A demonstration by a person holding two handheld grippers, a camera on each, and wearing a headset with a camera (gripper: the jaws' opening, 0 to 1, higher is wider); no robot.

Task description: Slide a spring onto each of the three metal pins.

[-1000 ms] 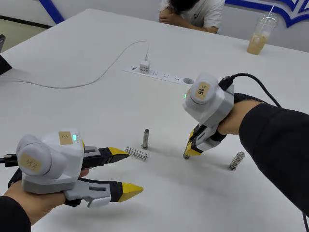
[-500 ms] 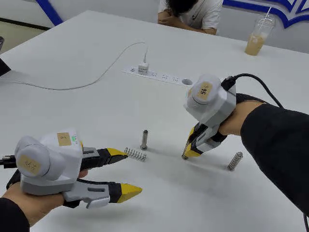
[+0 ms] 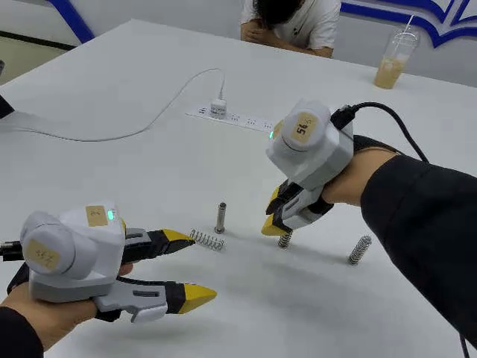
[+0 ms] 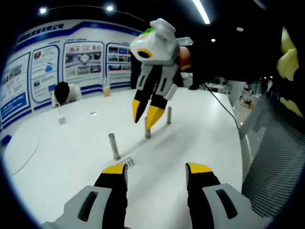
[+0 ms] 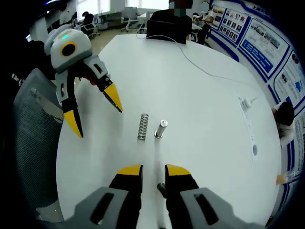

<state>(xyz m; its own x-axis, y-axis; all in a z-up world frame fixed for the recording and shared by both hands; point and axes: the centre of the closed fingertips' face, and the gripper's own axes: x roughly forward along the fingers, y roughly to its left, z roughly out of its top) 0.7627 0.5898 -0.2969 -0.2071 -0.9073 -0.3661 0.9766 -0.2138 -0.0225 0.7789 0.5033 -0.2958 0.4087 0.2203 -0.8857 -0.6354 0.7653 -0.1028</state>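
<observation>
A bare metal pin (image 3: pixel 221 217) (image 4: pixel 113 145) (image 5: pixel 161 129) stands mid-table, with a loose spring (image 3: pixel 207 239) (image 4: pixel 125 162) (image 5: pixel 143 126) lying beside it. To its right, a second pin with a spring on it (image 3: pixel 285 239) (image 4: pixel 147 132) stands just under my right gripper (image 3: pixel 270 221) (image 5: pixel 153 171), whose jaws are slightly apart and hold nothing. Farther right stands a third pin wearing a spring (image 3: pixel 360 249) (image 4: pixel 168 114). My left gripper (image 3: pixel 190 265) (image 4: pixel 156 174) is open, low over the table, its tips close to the loose spring.
A white power strip (image 3: pixel 238 115) with a plugged charger and cable lies farther back. An iced drink cup (image 3: pixel 391 63) stands at the far right. A person (image 3: pixel 287 19) sits at the table's far edge.
My right gripper has risen and shifted left off the middle pin, and the spring now shows on that pin. The left gripper has barely moved.
</observation>
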